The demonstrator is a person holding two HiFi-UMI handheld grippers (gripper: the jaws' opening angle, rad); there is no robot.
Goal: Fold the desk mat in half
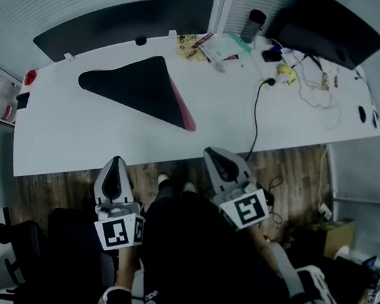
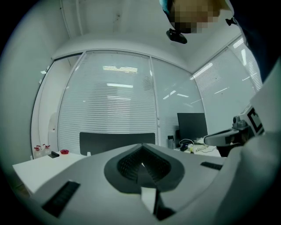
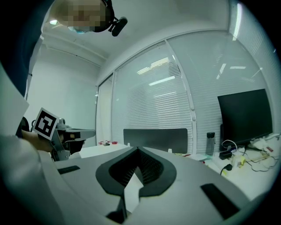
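The black desk mat point(image 1: 141, 86) lies on the white desk point(image 1: 96, 134), left of centre. It is folded over into a rough triangle, with a strip of its pink underside point(image 1: 184, 110) showing along the right edge. Both grippers are held back from the desk, over the wooden floor beside the person's body. My left gripper point(image 1: 114, 164) points toward the desk's near edge, shut with nothing in it point(image 2: 141, 163). Further right, my right gripper point(image 1: 215, 156) is also shut and empty point(image 3: 137, 169). Neither gripper touches the mat. The mat does not show in either gripper view.
A black monitor point(image 1: 327, 27), a dark bottle point(image 1: 253, 25), papers and packets point(image 1: 210, 48), small gadgets with tangled wires point(image 1: 300, 79) and a black cable point(image 1: 254, 118) crowd the desk's far right. A black panel point(image 1: 123, 24) backs the desk. A cardboard box point(image 1: 334, 236) sits on the floor.
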